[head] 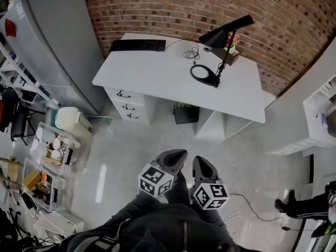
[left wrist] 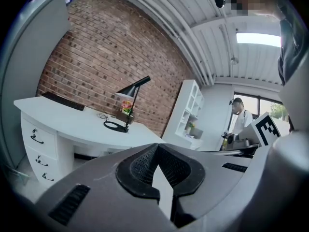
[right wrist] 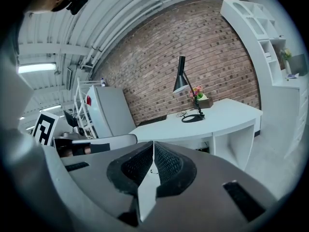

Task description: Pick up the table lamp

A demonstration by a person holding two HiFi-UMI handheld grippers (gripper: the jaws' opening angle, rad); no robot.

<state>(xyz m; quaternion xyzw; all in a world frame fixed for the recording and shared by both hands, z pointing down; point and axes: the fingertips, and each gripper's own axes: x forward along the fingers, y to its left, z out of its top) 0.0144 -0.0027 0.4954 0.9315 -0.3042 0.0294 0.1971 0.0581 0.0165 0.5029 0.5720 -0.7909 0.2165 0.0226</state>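
the left gripper [head: 177, 156] and the right gripper [head: 201, 164] sit side by side in the lower middle of the head view, close in front of the person's dark-clothed body. their marker cubes are nearest the body and their tips point up the frame toward the white desk [head: 157, 70]. both are held low over the pale floor, nearly level and tipped slightly down.

in the left gripper view the jaws of the left gripper [left wrist: 155, 151] are pressed together with nothing between them. the right gripper [right wrist: 153, 151] shows the same in its own view: pads meeting, empty.

the table lamp [head: 223, 34] stands upright on the desk's far right part, in the upper right of the head view, its ring base beside a small flower pot [head: 231, 52]. it is well apart from both grippers. it appears left of centre in the left gripper view [left wrist: 128, 90] and right of centre in the right gripper view [right wrist: 180, 83]. a black keyboard [head: 137, 45] lies at the desk's upper left.
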